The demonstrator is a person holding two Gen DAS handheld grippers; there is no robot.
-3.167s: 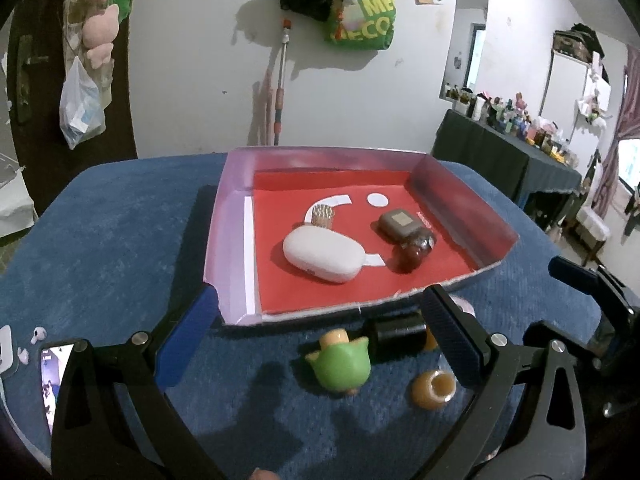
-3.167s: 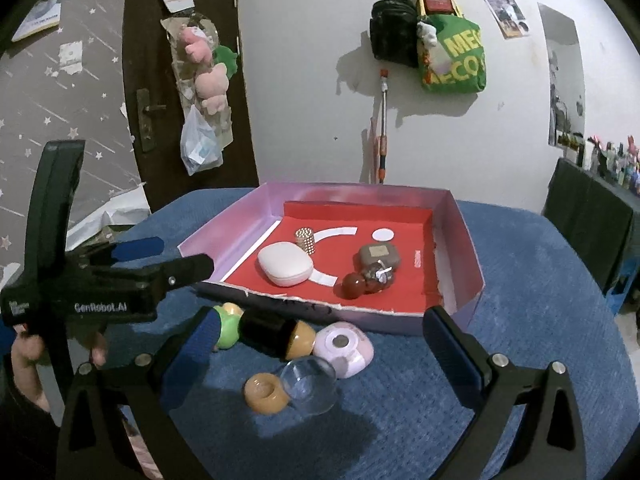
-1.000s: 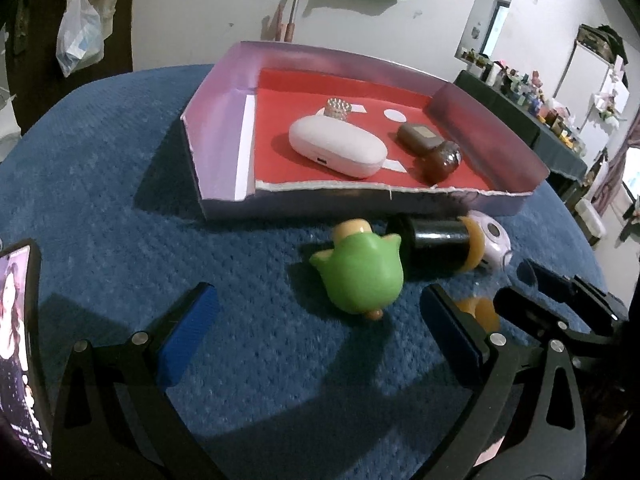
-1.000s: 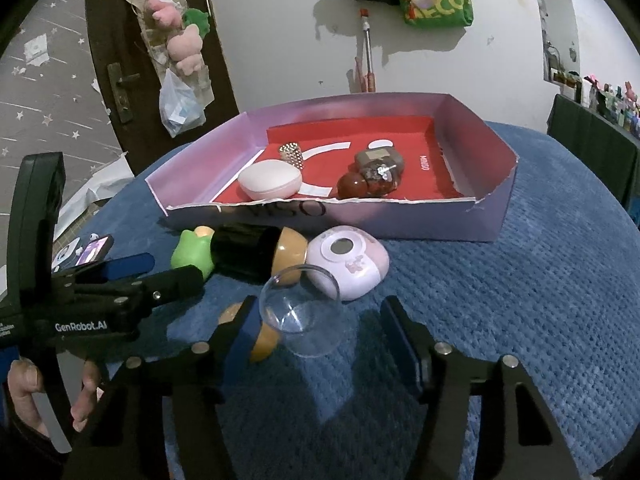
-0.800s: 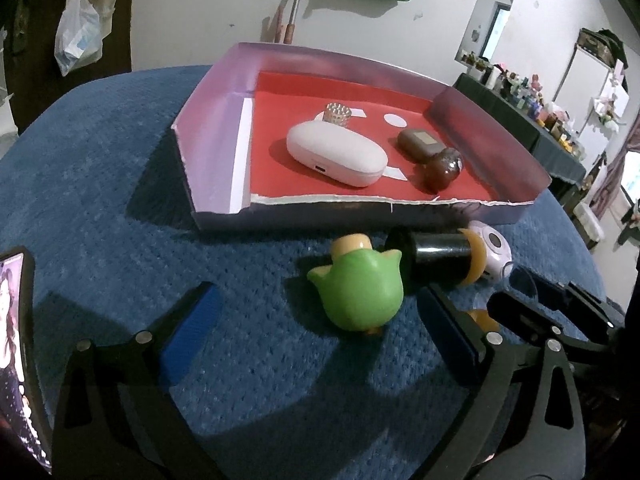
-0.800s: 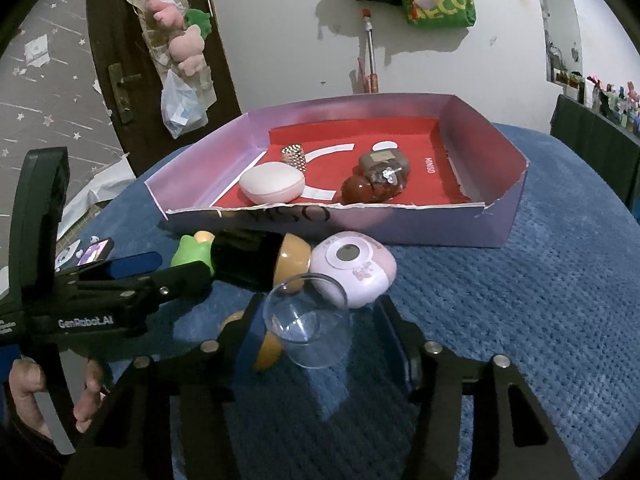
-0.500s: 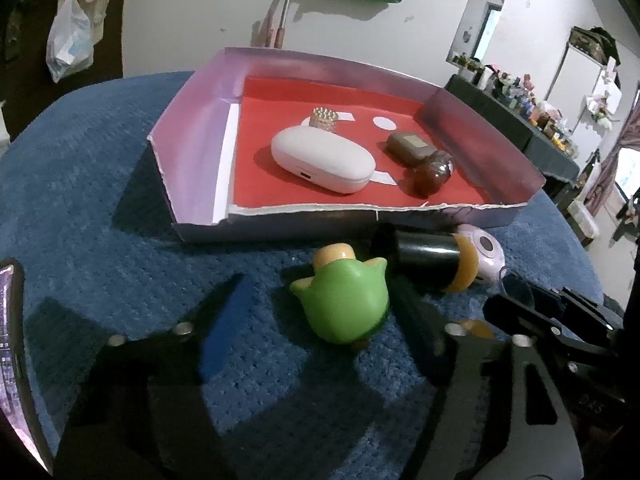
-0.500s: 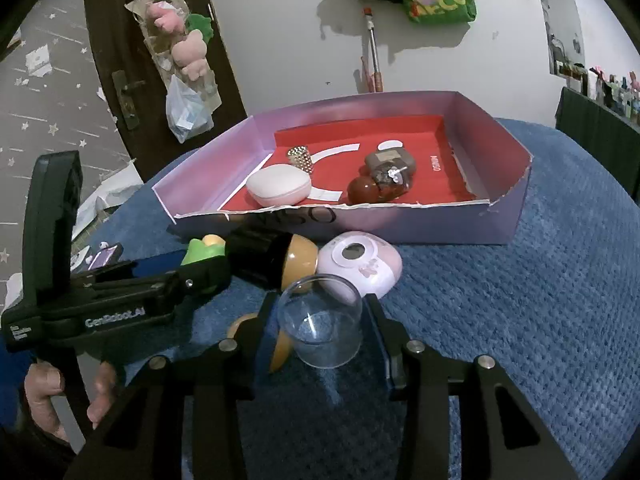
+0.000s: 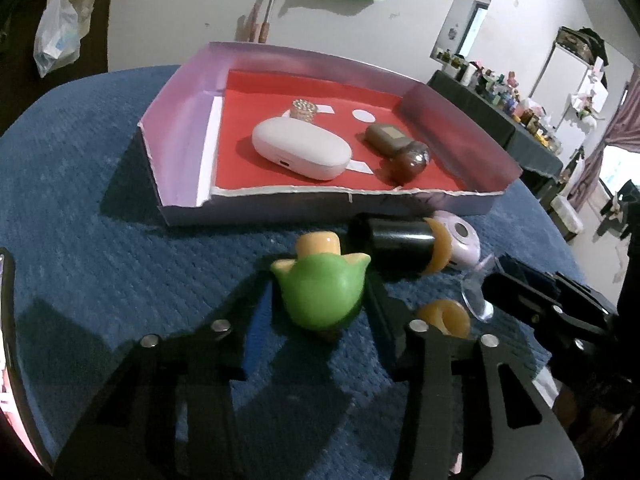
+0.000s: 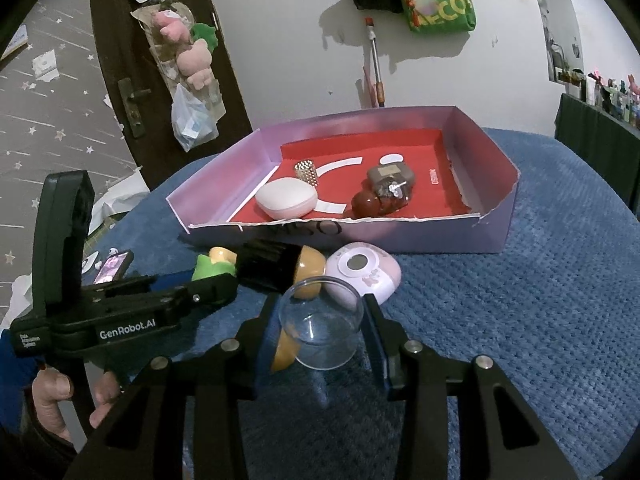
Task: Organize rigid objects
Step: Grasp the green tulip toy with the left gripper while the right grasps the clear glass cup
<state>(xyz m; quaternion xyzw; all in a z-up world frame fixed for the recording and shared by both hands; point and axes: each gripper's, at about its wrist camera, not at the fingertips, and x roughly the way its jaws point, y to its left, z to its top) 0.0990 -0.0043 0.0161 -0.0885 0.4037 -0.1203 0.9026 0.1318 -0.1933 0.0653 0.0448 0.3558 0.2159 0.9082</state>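
Blue textured cloth (image 9: 100, 240) covers the work surface, with a white wall and a dark door behind. At far left in the right wrist view, a phone (image 10: 113, 266) lies on the cloth near the person's hand (image 10: 60, 396) that holds the left tool. Left gripper (image 9: 320, 316): fingers drawn in on either side of the green toy (image 9: 320, 294), pads at or very near its flanks; judged a pinch, toy resting on the cloth. Far of it, the pink-walled box (image 9: 180, 128) with red floor holds a white case (image 9: 300, 154), a small studded ring (image 9: 305, 109), a brown case (image 9: 386, 136) and a dark red-brown bead (image 9: 412, 160). To the right of the green toy, a black cylinder with an orange cap (image 9: 400, 244) lies on its side just near of the box wall, touching a pale pink round gadget (image 10: 362, 270). Near of those, an orange ring (image 9: 444, 318) sits on the cloth. Right gripper (image 10: 320, 334): fingers pressed against the sides of a clear glass cup (image 10: 320, 330), cup upright and apparently gripped; whether it is clear of the cloth cannot be told. Step in hand, by judgement: both tools have just secured one object each for transfer. Next move calls for lifting each clear of the near box wall and setting it down on free red floor, the right side looking roomiest. Watch the glass for slip.
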